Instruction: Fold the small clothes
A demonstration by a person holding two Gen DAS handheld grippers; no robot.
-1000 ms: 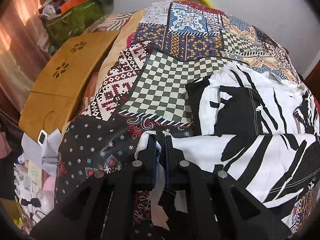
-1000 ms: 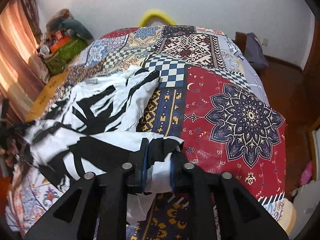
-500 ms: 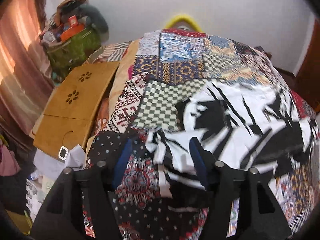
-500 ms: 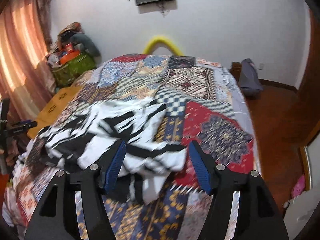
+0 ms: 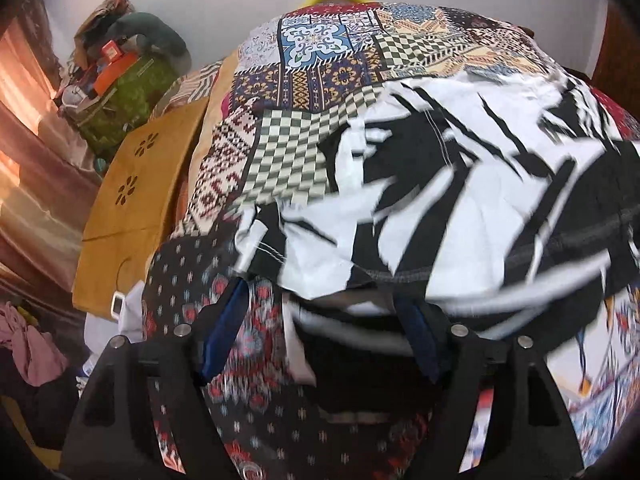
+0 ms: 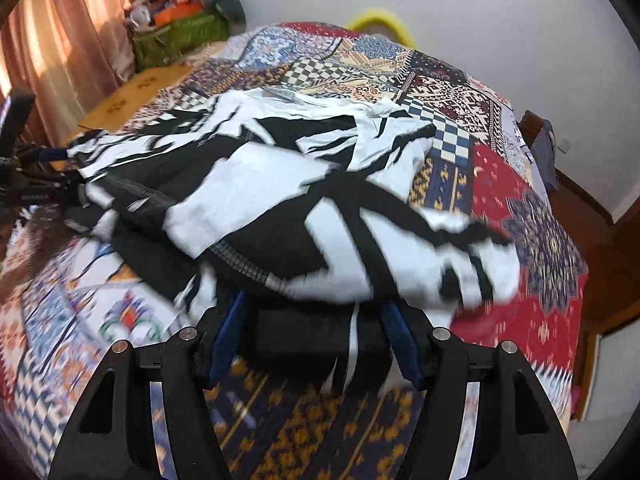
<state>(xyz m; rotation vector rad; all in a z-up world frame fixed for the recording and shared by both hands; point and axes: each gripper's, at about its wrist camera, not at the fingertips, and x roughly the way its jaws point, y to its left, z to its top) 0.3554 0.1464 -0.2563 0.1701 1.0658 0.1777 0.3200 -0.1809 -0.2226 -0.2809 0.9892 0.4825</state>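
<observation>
- Shirt (image 5: 460, 184), black and white, lies crumpled on the patchwork bedspread (image 5: 320, 44), reaching toward the bed's near edge in both my views.
- At the bed's left edge I see a tan wooden board (image 5: 140, 200) resting beside the bedspread.
- My left tool (image 5: 320, 336) has just been opening; its jaws stand wide, with the shirt's hem draped loosely between the blue pads (image 5: 224, 332), none pressing on it.
- My right tool (image 6: 316, 340) has also just been opening; wide as well, a fold of shirt hanging between the jaws, apparently ungripped.
- Past the bed's far right corner in the right view, a grey bag (image 6: 544, 148) sits by the wall.
</observation>
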